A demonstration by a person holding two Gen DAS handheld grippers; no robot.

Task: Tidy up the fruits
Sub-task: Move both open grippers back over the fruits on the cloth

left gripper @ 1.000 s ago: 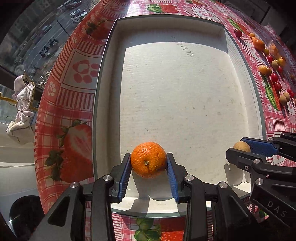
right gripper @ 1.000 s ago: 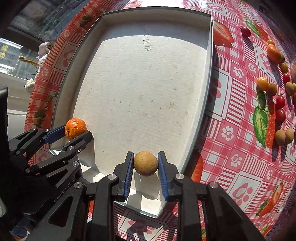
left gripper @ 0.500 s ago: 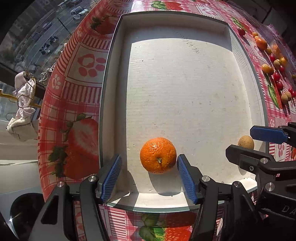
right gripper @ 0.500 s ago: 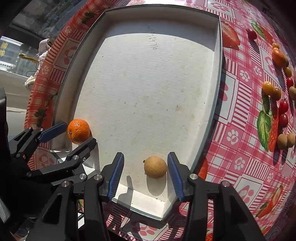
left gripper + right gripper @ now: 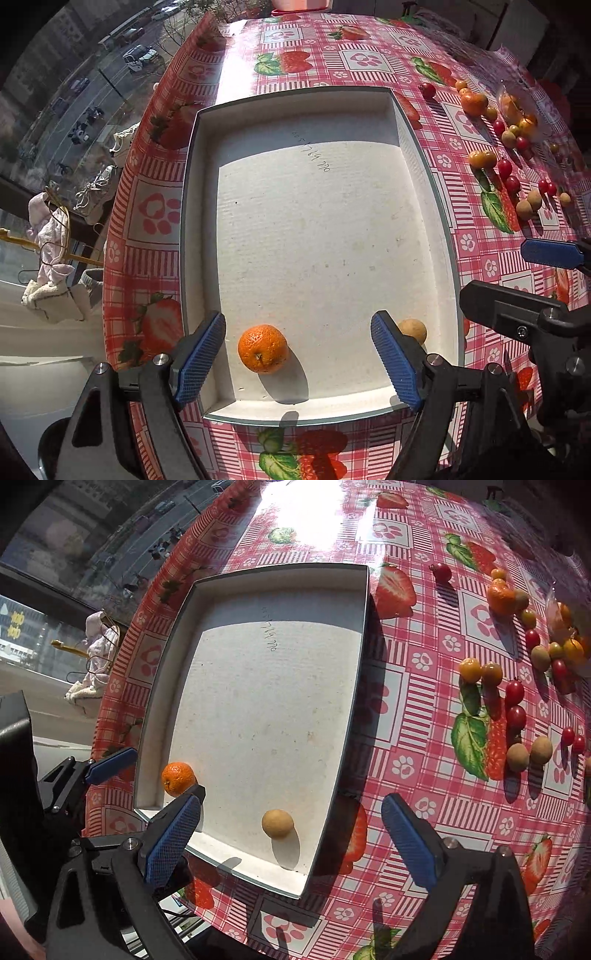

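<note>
Fruit placement, as I read it from both wrist views: one orange (image 5: 262, 348) and one small tan round fruit (image 5: 277, 823) lie inside the white tray (image 5: 207, 140), both near its closest wall, the orange toward the left corner and the tan fruit toward the right corner. They sit well apart from each other.

Left tool (image 5: 297, 365) is spread wide, gripping nothing. The orange lies between its blue pads (image 5: 199, 356) without touching either; I see clear gaps on both sides. The tan fruit shows just behind the right-hand pad in that view, partly hidden by it.

Right tool (image 5: 290, 845) is likewise spread wide and holds nothing. The tan fruit rests on the tray floor between its pads, apart from both. Its right-hand pad sits over the tablecloth outside the tray wall.

Tray stands on a worktop (image 5: 424, 664) covered with a red checked cloth printed with strawberries and paw marks. To the right of the tray, loose fruit (image 5: 517, 709) is scattered on the cloth: small red, yellow-orange and tan pieces, plus another orange (image 5: 500, 598) further back. A clear wrapper at the far right edge holds something orange; I cannot tell what.
</note>
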